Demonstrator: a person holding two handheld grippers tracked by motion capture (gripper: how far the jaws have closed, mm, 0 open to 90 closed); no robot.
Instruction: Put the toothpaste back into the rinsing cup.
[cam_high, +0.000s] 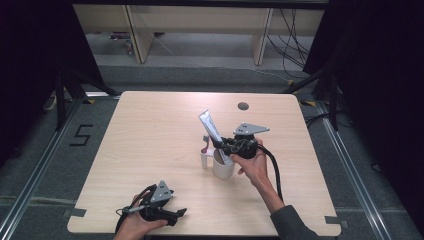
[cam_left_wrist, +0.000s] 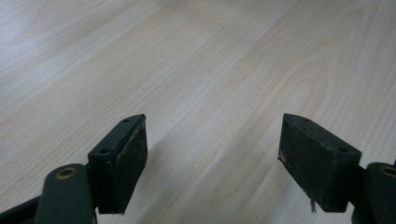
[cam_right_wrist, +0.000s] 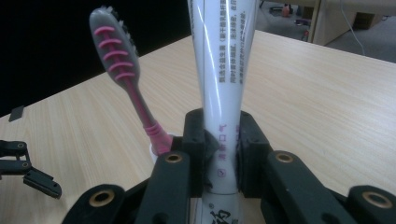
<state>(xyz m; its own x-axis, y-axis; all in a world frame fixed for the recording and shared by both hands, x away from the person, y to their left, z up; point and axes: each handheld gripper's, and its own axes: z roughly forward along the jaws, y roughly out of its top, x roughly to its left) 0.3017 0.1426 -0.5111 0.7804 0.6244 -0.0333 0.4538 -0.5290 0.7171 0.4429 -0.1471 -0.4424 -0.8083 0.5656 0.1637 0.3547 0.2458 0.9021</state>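
A white mug stands near the middle of the wooden table. My right gripper is shut on a white toothpaste tube, which stands tilted with its lower end in the mug. In the right gripper view the black pads press on both sides of the toothpaste tube. A pink and grey toothbrush stands head up in the mug beside it. My left gripper rests at the table's front left, open and empty. Its spread pads hover just over bare wood.
A small round cable hole sits near the table's far edge. Table legs and cables lie on the floor behind. The left gripper appears at the left edge of the right gripper view.
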